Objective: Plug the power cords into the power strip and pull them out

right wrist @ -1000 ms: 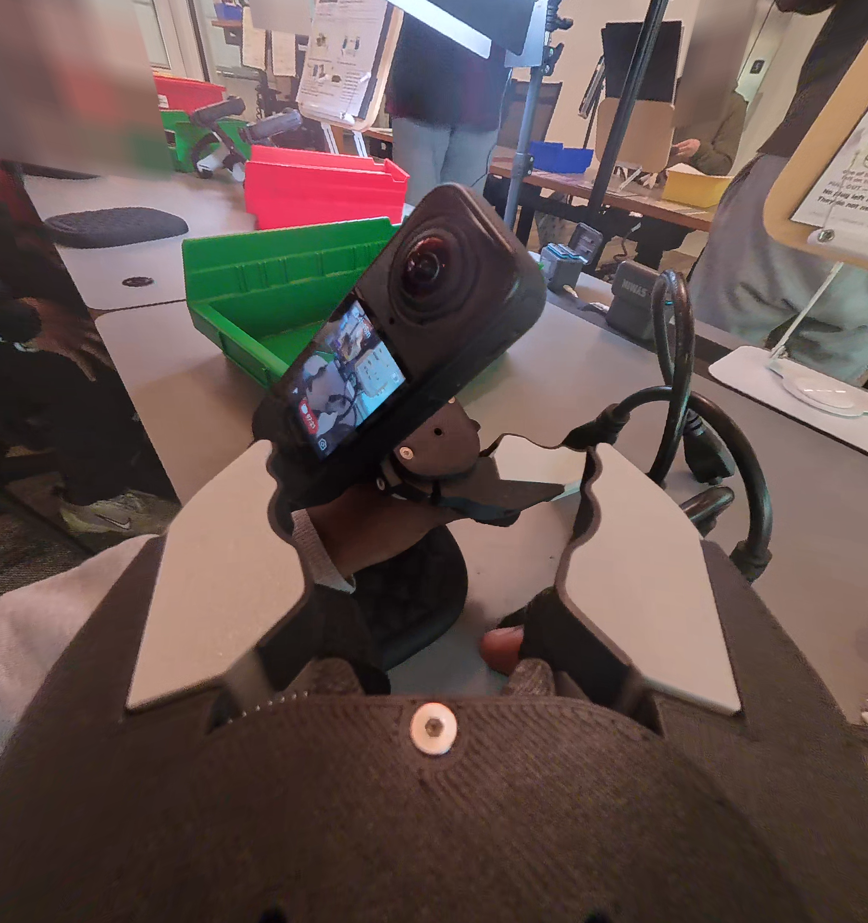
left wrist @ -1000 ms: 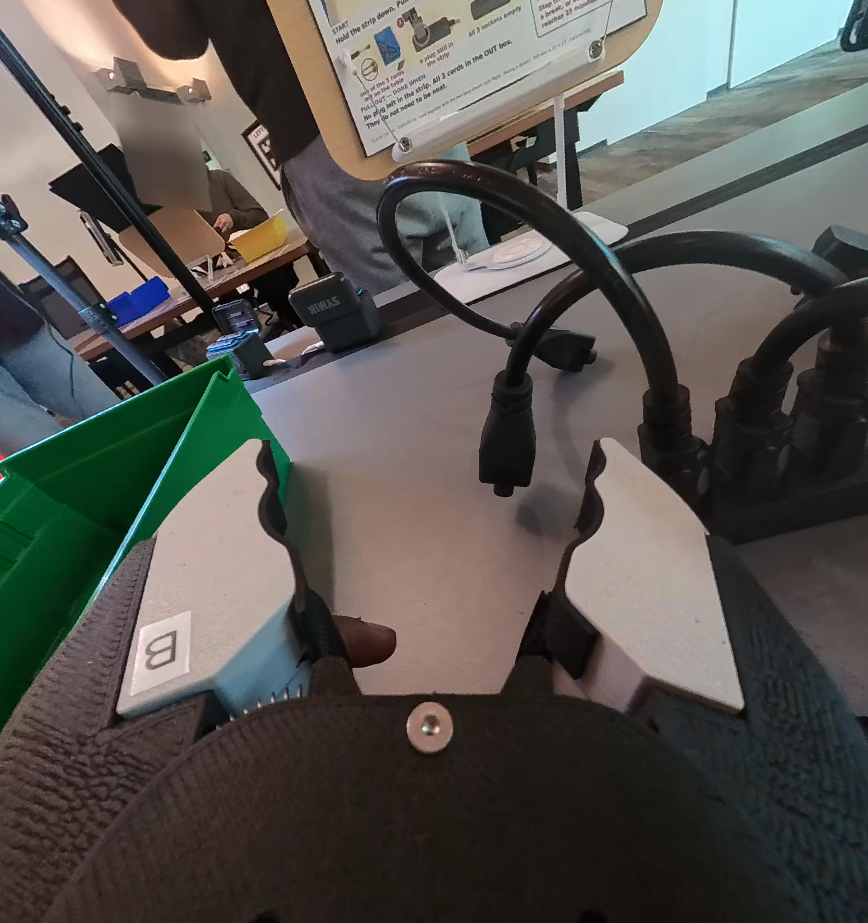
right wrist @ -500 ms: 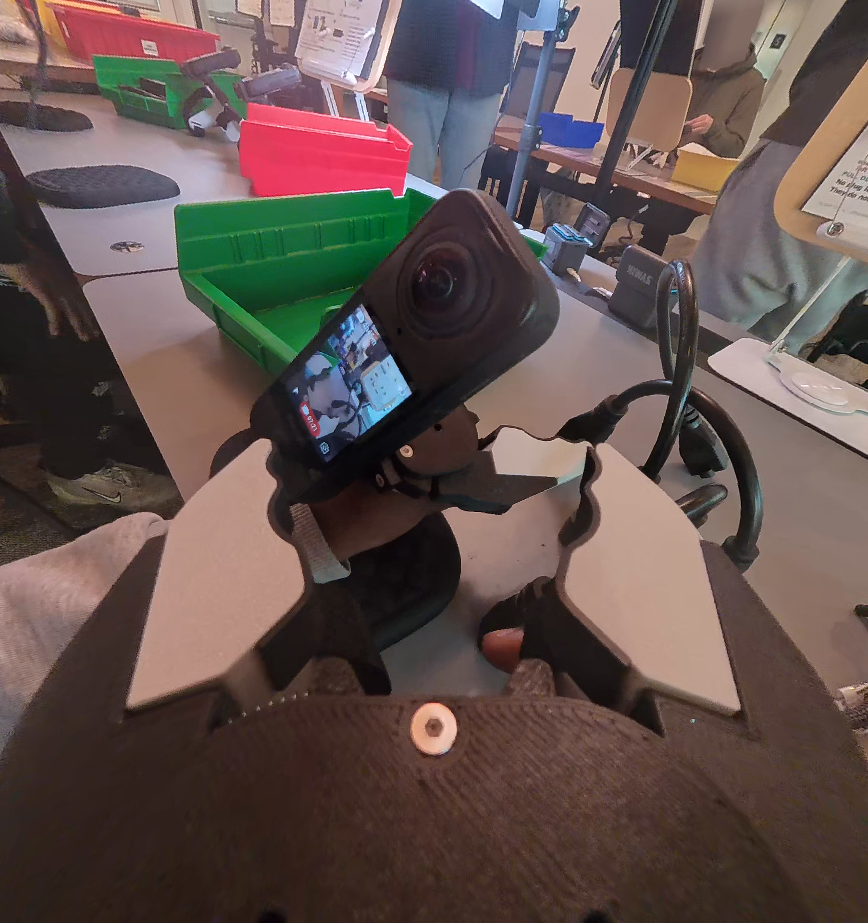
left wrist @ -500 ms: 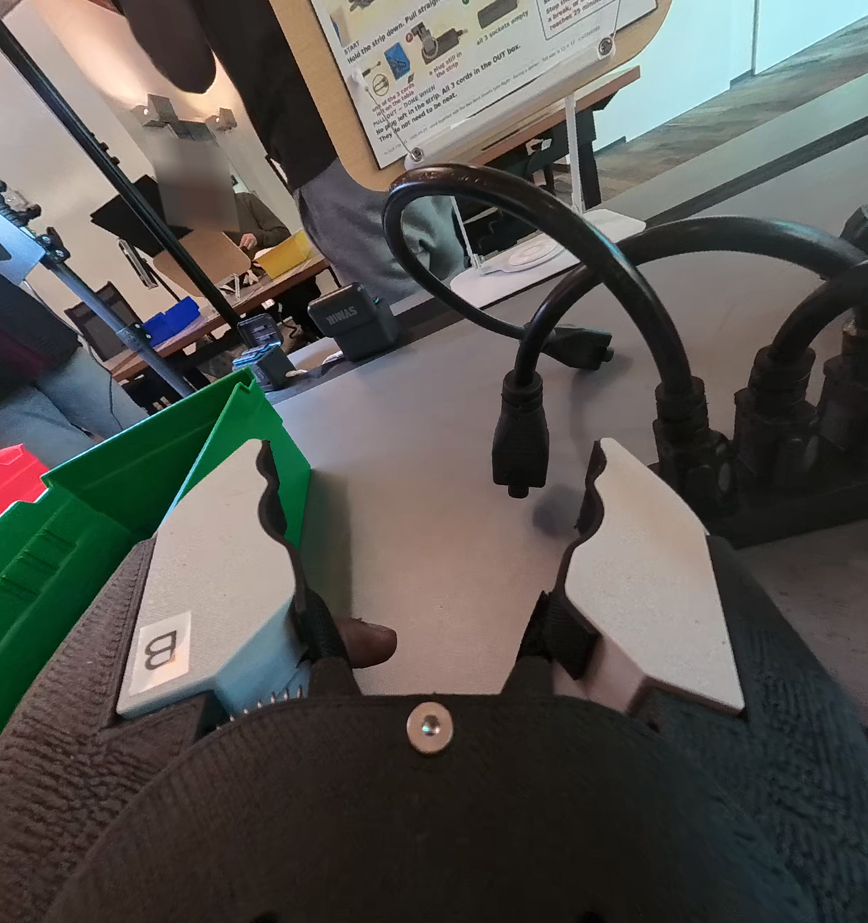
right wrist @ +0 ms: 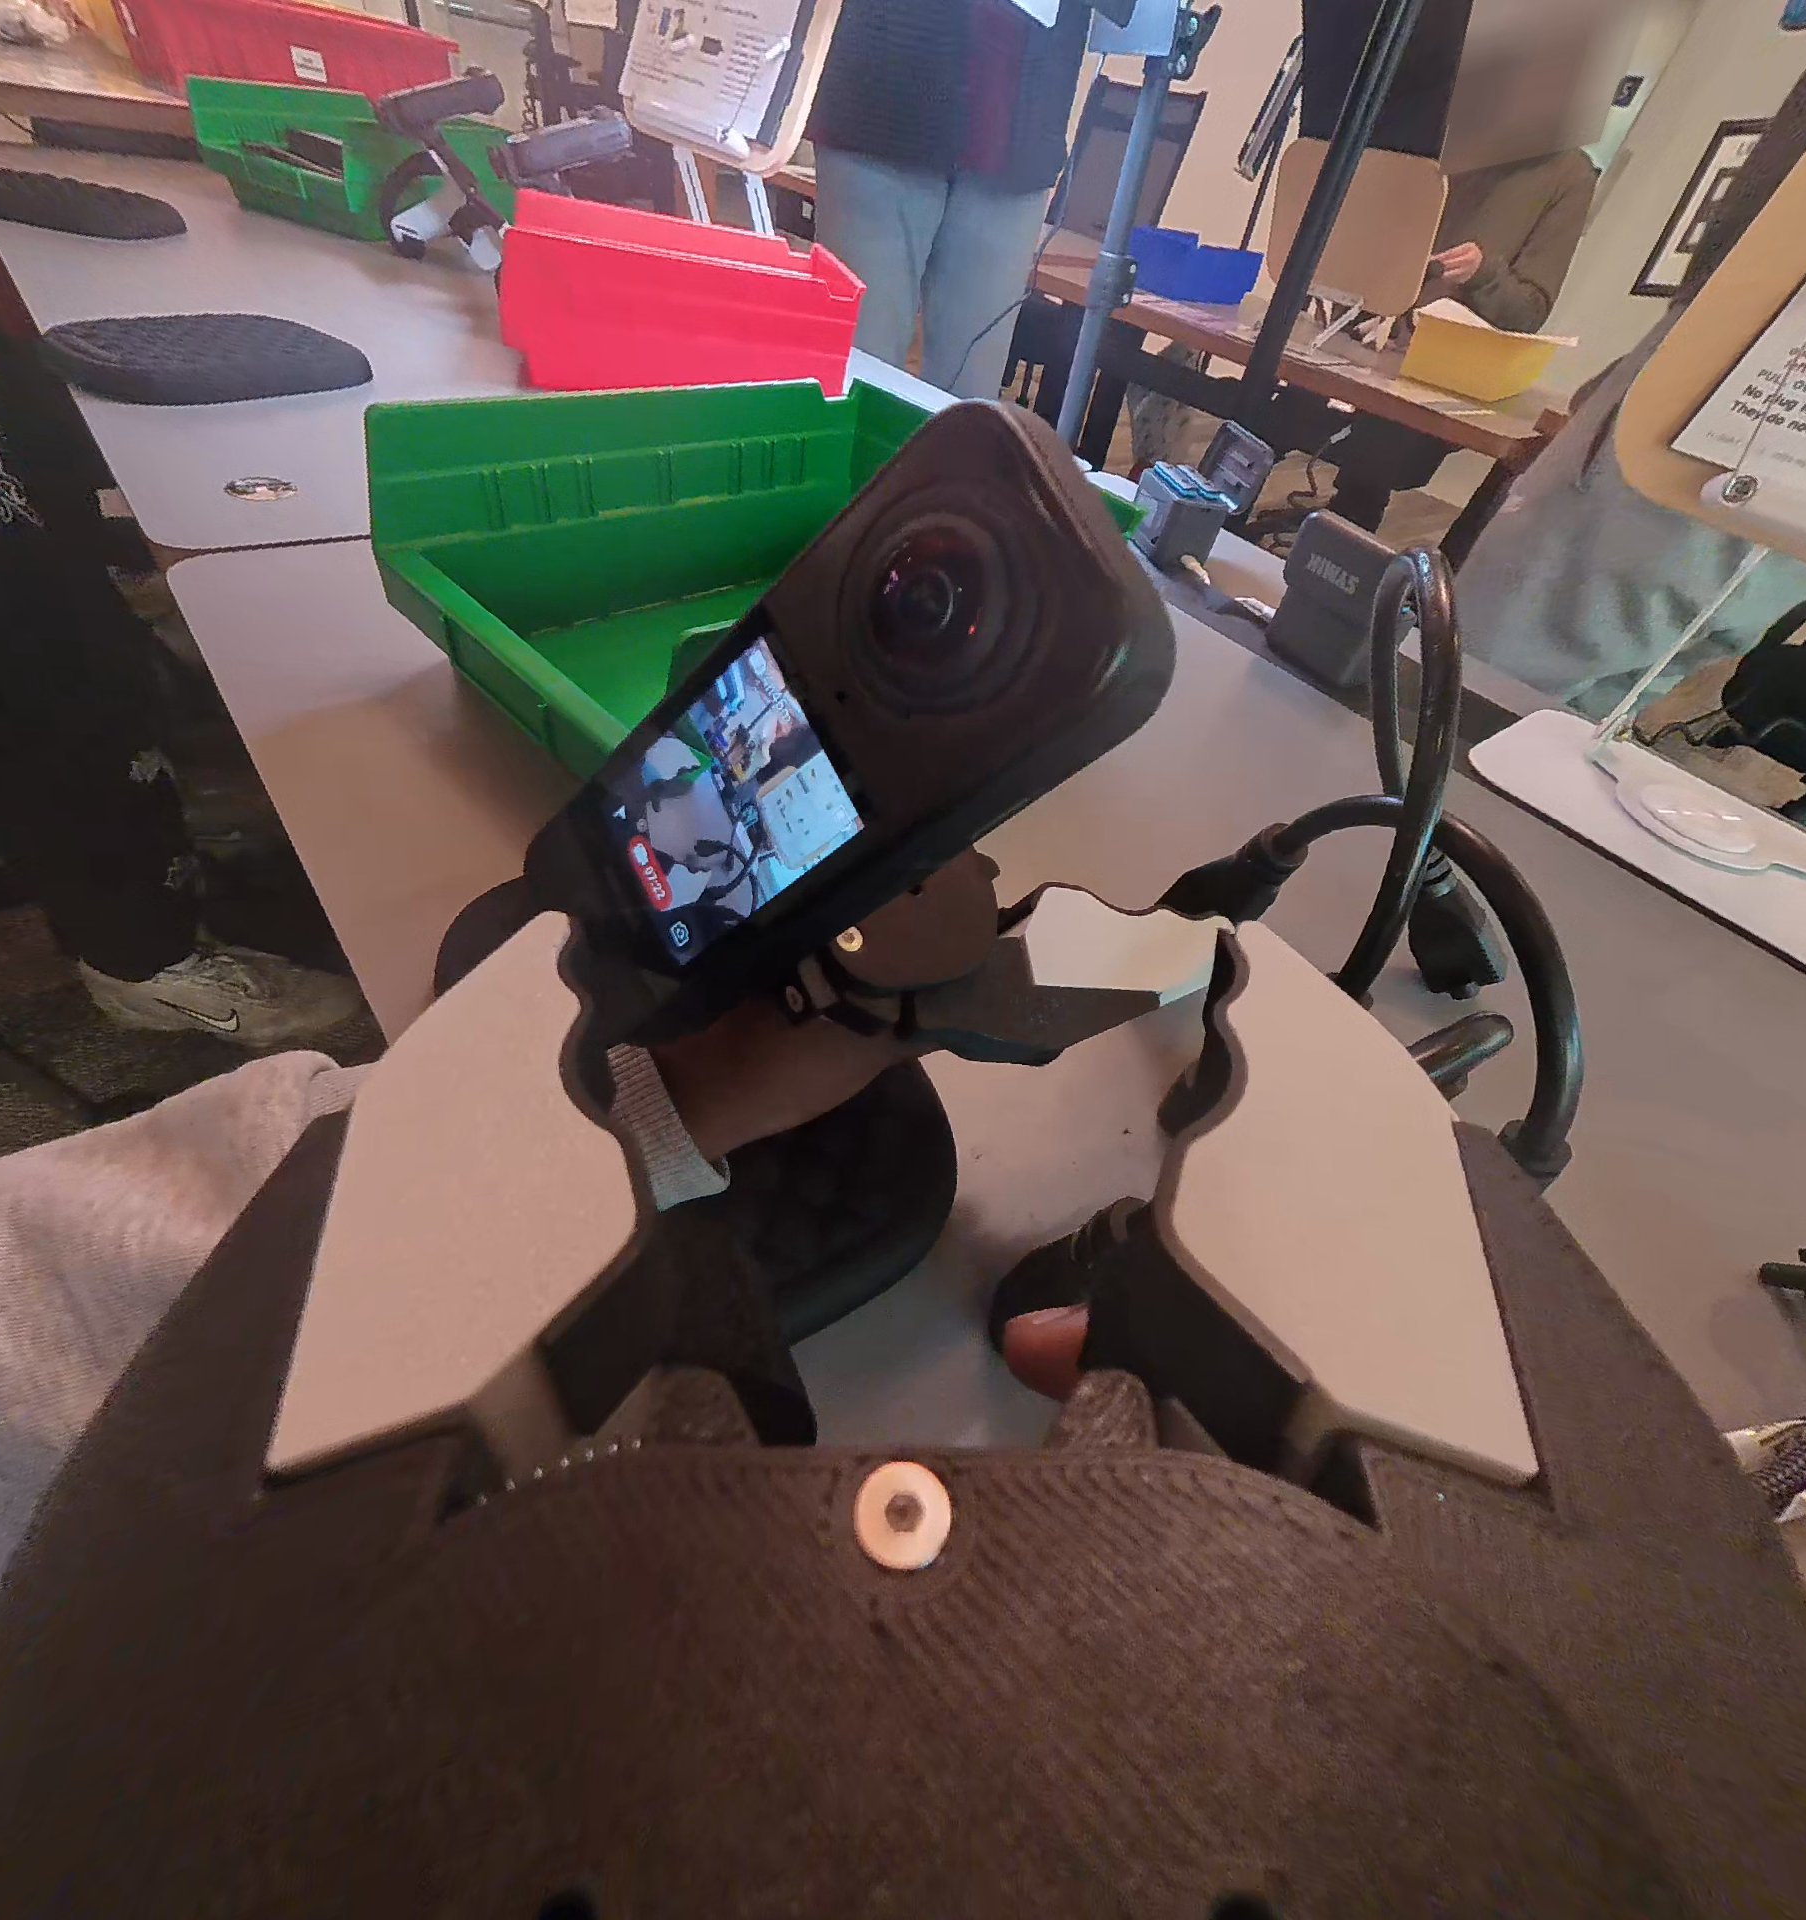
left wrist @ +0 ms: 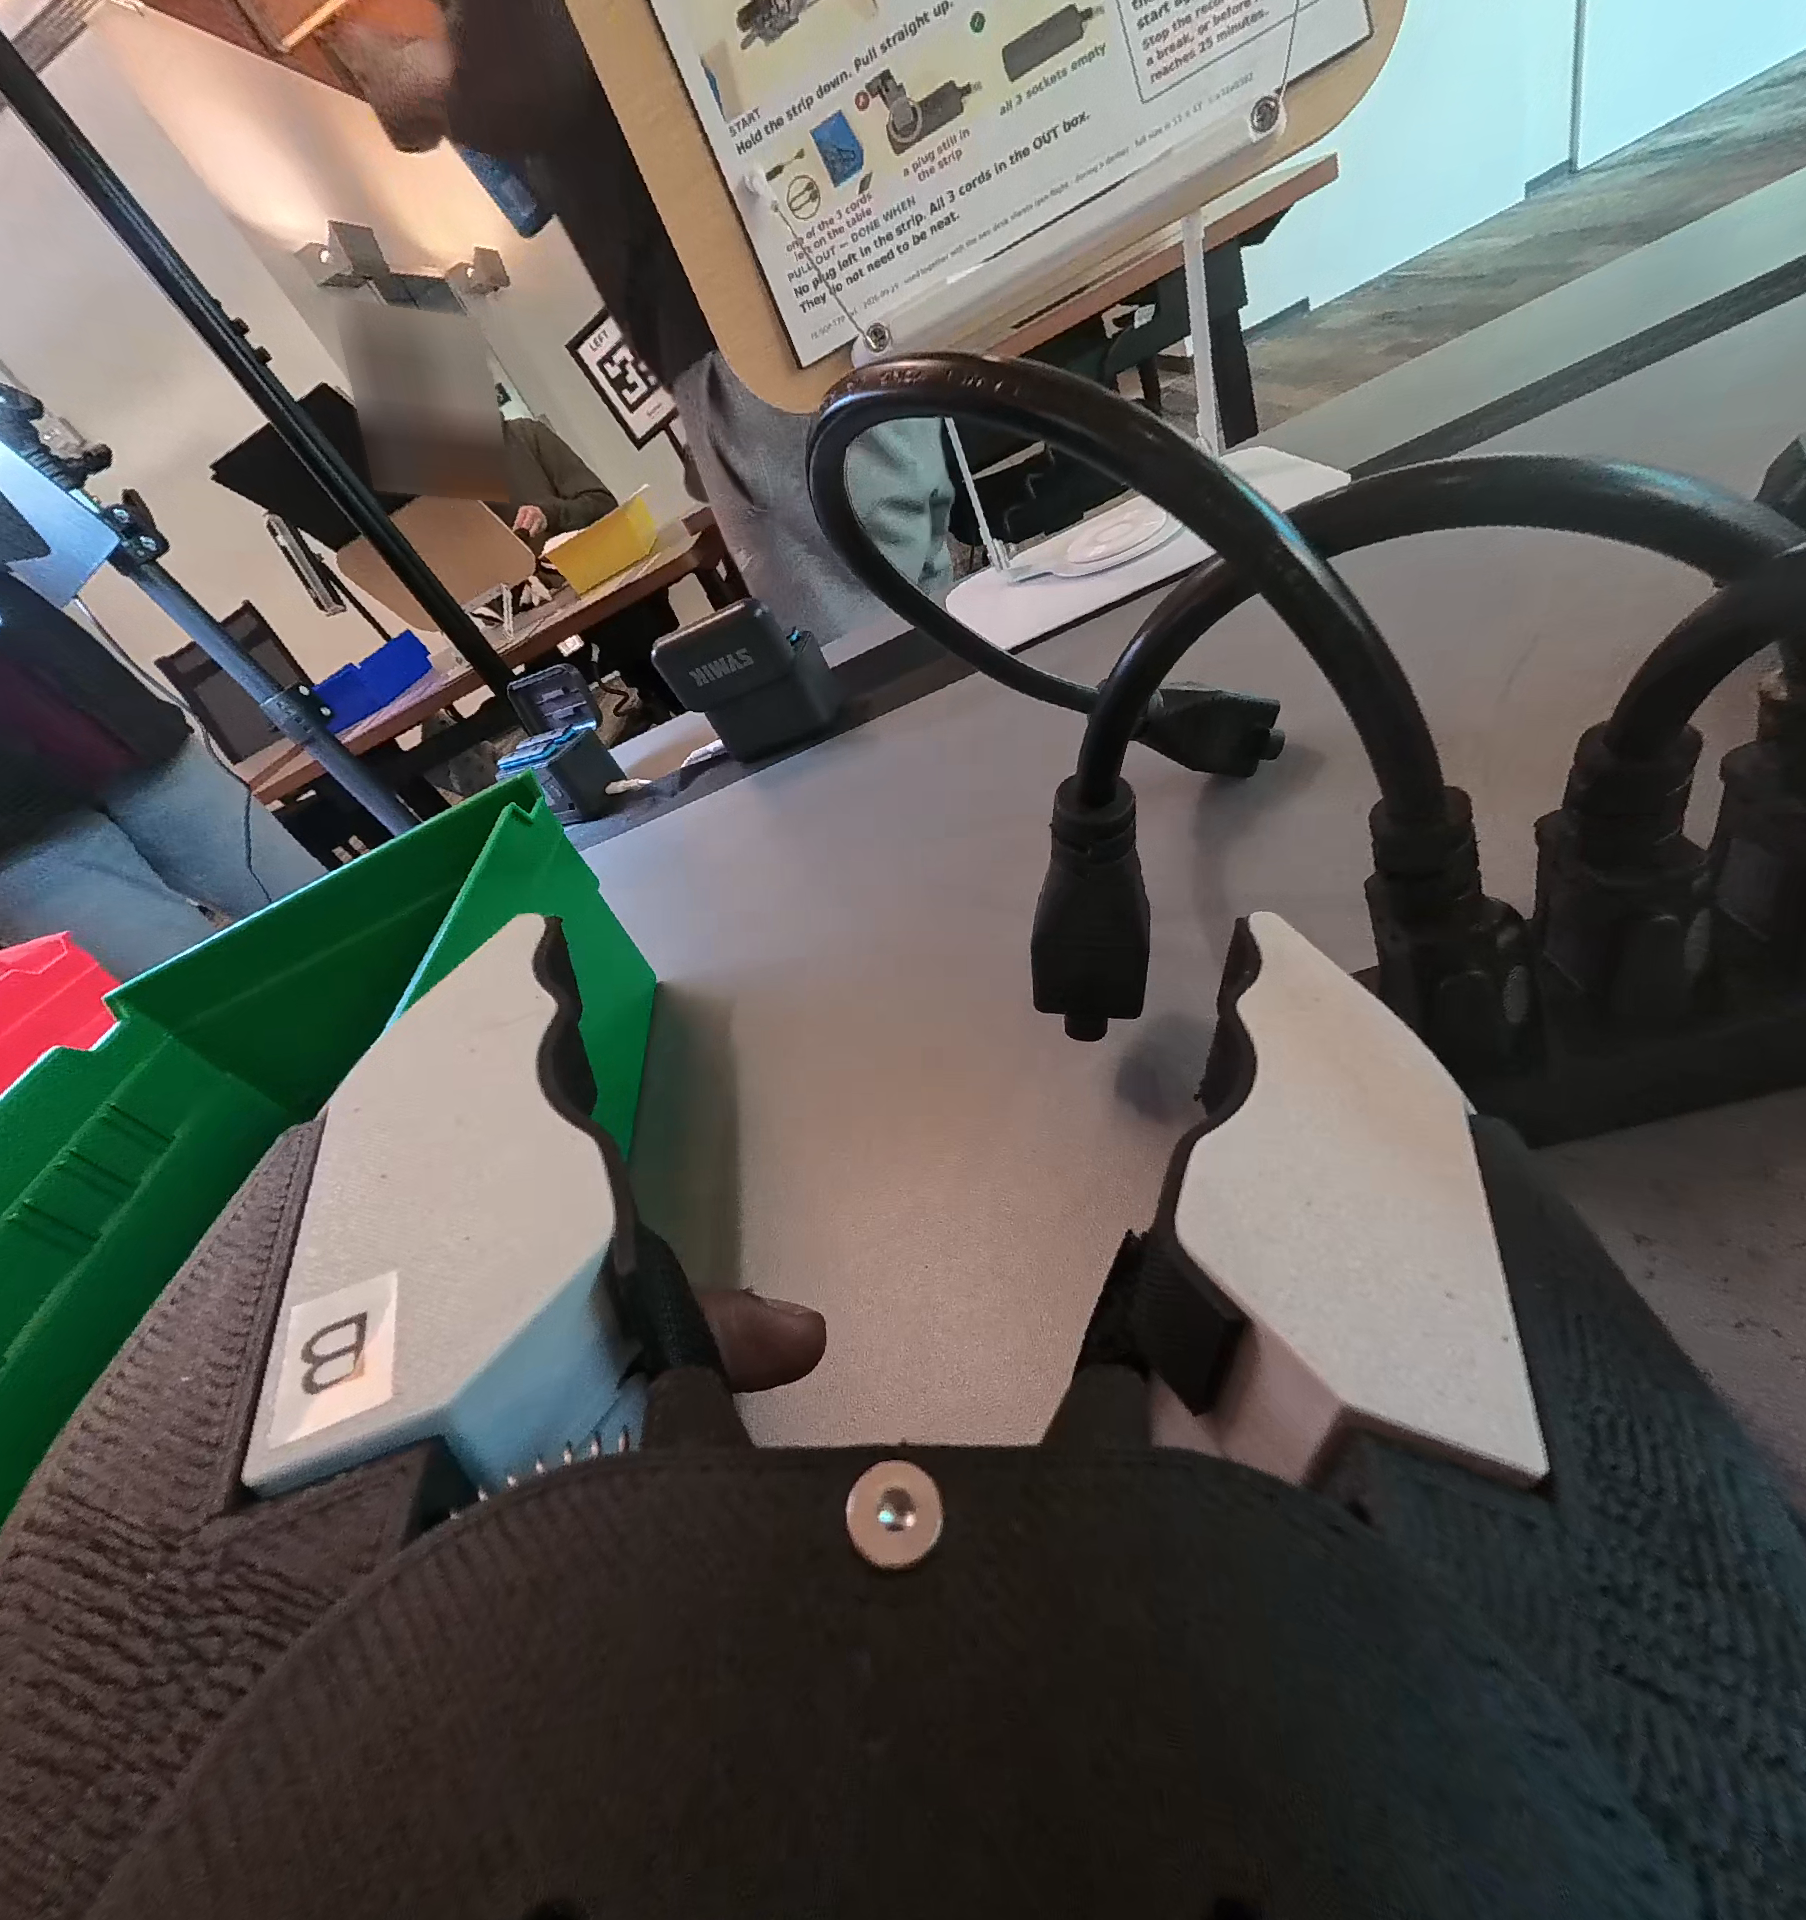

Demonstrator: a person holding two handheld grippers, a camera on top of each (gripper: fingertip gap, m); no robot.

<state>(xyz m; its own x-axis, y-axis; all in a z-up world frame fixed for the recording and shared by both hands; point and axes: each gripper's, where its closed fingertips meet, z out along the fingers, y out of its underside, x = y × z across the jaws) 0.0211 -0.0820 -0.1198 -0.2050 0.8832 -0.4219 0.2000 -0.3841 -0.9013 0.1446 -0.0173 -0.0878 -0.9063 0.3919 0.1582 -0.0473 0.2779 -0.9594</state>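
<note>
Ahead of open left tool [left wrist: 894, 1029], cord connector [left wrist: 1089, 935] upright, tip down

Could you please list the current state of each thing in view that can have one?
Left hand-held gripper: open, empty.
Right hand-held gripper: open, empty.
Power strip: flat on the table, three plugs seated.
Nearest plug: in the strip, cord arching up.
Dangling connector: free, hanging above the table.
Far connector: lying on the table.
Green bin: open; nothing visible inside.
Wrist camera: screen lit.

Grey scalloped jaws, black textured mounts, grey sleeve [right wrist: 99, 1247]
</note>
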